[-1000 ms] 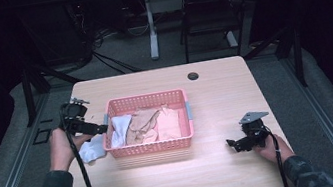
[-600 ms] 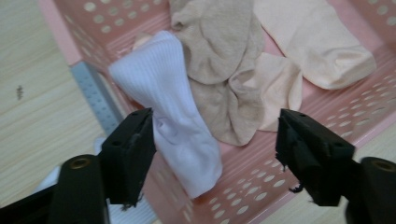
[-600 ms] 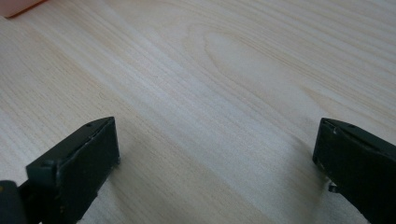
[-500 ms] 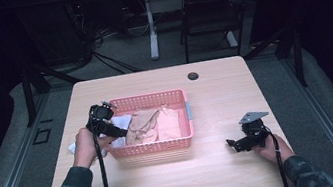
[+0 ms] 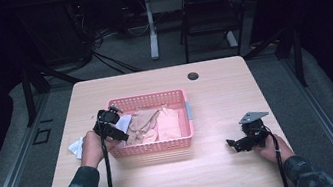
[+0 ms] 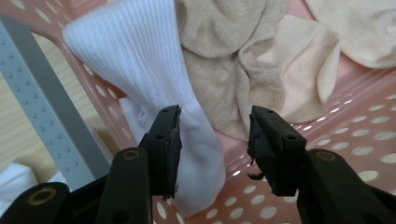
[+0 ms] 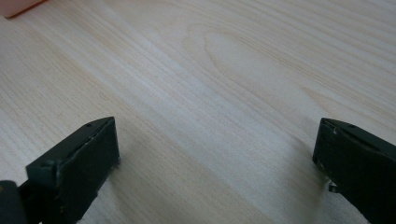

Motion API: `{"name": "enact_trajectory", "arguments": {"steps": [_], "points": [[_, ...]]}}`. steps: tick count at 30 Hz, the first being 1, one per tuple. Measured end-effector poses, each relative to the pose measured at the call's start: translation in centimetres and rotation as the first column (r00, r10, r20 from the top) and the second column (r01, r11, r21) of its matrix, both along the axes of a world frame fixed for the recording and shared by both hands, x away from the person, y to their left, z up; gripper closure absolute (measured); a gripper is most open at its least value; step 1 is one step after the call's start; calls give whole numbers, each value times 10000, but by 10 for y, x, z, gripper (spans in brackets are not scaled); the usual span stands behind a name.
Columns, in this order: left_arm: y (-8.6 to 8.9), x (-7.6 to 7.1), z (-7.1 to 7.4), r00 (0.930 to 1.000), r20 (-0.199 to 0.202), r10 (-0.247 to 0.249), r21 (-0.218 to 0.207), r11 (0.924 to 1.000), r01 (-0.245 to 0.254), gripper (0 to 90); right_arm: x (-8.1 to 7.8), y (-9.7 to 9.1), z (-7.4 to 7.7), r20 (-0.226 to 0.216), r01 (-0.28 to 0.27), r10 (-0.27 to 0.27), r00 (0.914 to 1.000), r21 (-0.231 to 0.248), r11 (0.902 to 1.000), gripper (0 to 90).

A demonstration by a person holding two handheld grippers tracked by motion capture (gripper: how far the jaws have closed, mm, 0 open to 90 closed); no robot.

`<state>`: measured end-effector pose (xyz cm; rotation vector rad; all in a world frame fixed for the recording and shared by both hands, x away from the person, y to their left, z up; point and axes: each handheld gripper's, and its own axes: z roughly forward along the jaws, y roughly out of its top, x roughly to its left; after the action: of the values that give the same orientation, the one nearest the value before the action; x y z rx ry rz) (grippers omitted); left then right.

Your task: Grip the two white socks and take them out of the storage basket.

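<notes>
As we reach into the pink basket [image 5: 155,146] for the white sock [image 6: 159,84], which hangs over the basket's left wall beside the beige socks [image 6: 224,60], we want to take only the white fabric and keep the tan one out of the bite, then lift straight up so the basket stays put. Our left claw [image 6: 215,140] has just been closing and now stands about half open, one pad touching the white sock's lower fold, the other not yet pressing. Our right claw [image 7: 215,154] rests wide and empty on the tabletop [image 7: 233,70], well right of the basket.
</notes>
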<state>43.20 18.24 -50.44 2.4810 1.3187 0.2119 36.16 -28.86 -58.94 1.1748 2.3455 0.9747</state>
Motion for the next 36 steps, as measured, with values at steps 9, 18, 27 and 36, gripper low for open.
{"name": "enact_trajectory", "arguments": {"steps": [9,18,27,36], "points": [[-2,6,-7,9997,-140,199,419,9989,-193,650,0,0,0,4,2,-2,10000,3,10000,0],[-4,7,-9,9998,-221,25,653,9979,-11,829,0,0,0,3,2,-2,10000,4,10000,0],[-3,2,8,9992,350,-167,356,9992,154,860,0,0,0,4,3,-3,10000,9,10000,0],[-2,-3,39,9934,1074,-412,127,9991,401,860,0,0,0,3,1,-1,10000,5,10000,0]]}}
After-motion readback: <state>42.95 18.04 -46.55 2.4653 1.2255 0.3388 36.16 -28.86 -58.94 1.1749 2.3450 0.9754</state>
